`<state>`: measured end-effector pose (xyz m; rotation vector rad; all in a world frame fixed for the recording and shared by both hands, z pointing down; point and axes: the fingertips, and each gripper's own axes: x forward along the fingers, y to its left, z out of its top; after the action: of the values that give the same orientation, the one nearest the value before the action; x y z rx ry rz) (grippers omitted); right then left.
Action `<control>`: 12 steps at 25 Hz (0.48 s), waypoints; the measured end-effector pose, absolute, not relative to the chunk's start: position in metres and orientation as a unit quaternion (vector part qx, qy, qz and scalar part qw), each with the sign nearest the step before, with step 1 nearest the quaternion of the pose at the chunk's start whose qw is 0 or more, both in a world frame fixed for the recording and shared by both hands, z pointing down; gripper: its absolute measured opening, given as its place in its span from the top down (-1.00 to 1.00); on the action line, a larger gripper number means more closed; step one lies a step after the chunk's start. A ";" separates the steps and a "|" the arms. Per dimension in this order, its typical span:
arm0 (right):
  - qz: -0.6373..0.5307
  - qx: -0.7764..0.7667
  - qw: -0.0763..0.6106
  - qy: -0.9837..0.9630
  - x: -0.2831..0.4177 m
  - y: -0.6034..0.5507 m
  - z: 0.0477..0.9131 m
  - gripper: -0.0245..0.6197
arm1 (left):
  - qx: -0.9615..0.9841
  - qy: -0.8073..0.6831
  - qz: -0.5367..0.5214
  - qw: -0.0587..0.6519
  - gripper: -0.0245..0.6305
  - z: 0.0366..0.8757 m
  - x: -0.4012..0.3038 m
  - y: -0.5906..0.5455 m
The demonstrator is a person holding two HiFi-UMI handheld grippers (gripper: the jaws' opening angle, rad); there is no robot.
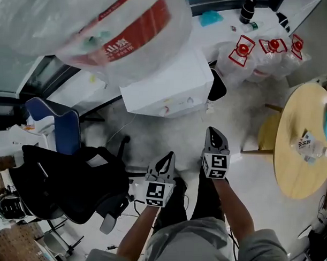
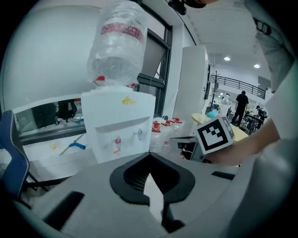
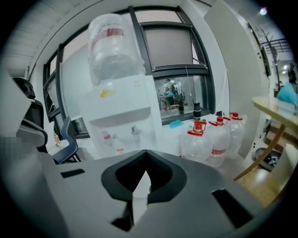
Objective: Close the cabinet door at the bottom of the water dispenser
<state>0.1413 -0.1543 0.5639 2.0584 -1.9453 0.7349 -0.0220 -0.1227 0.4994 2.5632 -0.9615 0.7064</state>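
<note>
Water dispenser [image 1: 165, 90] ahead of my clenched, empty left tool [image 1: 167, 157] and right tool [image 1: 215, 133] hides its lower cabinet from me, grey floor [image 1: 171, 134] beneath both.

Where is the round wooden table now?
In the head view, the table is at the right edge, right of the right gripper and near the bottles.

Grey floor [image 1: 174, 135] w/ water dispenser [image 1: 165, 84], sealed jugs [image 1: 257, 55] beside it, round table [image 1: 299, 143], black chair [image 1: 70, 188].
</note>
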 end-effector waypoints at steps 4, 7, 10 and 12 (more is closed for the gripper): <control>0.217 0.696 0.092 -0.678 0.140 -0.151 0.499 0.90 | 0.906 -0.335 0.218 0.139 0.91 0.452 -0.014 -0.126; 0.198 0.694 0.077 -0.688 0.137 -0.152 0.453 0.90 | 0.912 -0.336 0.201 0.125 0.91 0.416 -0.011 -0.130; 0.183 0.694 0.065 -0.693 0.133 -0.151 0.410 0.90 | 0.914 -0.340 0.188 0.116 0.91 0.383 -0.012 -0.132; 0.171 0.693 0.061 -0.697 0.131 -0.151 0.386 0.90 | 0.915 -0.346 0.174 0.112 0.91 0.362 -0.013 -0.135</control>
<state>0.1309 -0.1509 0.3858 2.0979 -2.1102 0.5182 -0.0127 -0.1352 0.3625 2.6874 -1.0154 0.5118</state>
